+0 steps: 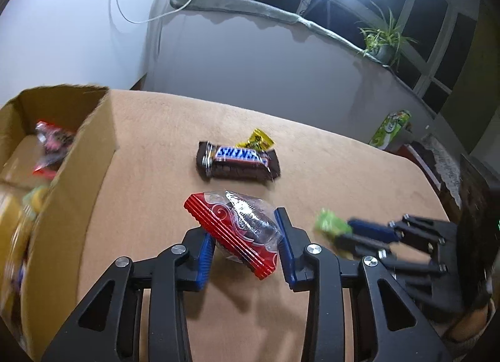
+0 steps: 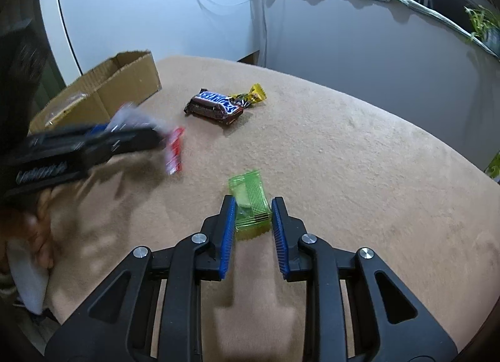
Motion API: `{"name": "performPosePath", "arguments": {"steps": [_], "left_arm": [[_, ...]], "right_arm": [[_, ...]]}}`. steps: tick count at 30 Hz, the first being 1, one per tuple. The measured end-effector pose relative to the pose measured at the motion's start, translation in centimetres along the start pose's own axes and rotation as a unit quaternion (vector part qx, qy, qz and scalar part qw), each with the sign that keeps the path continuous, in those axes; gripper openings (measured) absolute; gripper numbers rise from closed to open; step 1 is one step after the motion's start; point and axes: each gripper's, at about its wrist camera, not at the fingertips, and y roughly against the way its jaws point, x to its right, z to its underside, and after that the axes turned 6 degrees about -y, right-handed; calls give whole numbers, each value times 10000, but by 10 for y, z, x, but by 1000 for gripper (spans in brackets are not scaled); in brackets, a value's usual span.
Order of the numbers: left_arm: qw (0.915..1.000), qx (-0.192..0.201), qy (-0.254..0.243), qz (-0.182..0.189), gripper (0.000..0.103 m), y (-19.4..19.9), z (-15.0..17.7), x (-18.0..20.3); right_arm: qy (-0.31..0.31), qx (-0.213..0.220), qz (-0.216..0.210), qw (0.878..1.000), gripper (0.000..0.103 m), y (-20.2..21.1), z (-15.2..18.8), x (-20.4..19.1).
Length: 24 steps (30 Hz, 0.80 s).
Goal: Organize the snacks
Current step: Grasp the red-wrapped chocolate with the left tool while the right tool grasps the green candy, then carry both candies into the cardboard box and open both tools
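My left gripper (image 1: 243, 227) is shut on a red-and-clear snack packet (image 1: 231, 224), its blue pads pressing both sides just over the tan table cloth (image 1: 312, 158). In the right wrist view this gripper (image 2: 159, 137) is a blur with the red packet (image 2: 175, 149) at its tip. My right gripper (image 2: 253, 202) is shut on a small green packet (image 2: 251, 205) lying on the cloth. The left wrist view shows that gripper (image 1: 343, 232) and green packet (image 1: 329, 223) at the right. Farther back lie a Snickers bar (image 1: 239, 158) and a yellow packet (image 1: 256, 140).
An open cardboard box (image 1: 78, 174) at the left holds several snacks. Beyond the table's right edge stands a green pack (image 1: 390, 129). A potted plant (image 1: 382, 40) sits on the ledge behind. A person's hand (image 2: 40, 237) holds the left gripper.
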Motion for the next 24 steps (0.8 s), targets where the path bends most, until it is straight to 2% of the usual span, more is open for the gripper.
{"name": "performPosePath", "arguments": {"steps": [2,7,12,18,24], "left_arm": [[9999,121,-27,49,34,13,9,3],[9981,218,-466,-334,34,42,14,28],[9904,572,-1101,-612,34,81,9,65],[9824,1010,-1459,-590,34,122,4,89],[9781,1320,-1522,-523,34,148,2,90]], "right_arm": [[-121,122,13,9999,24,9,4,2],[-472,453,13,9979,24,38,19,4],[-851,701,41,9939,24,65,40,6],[-982,1017,207,9897,24,101,45,2],[-804,1271,296,9882,25,129,36,-19]]}}
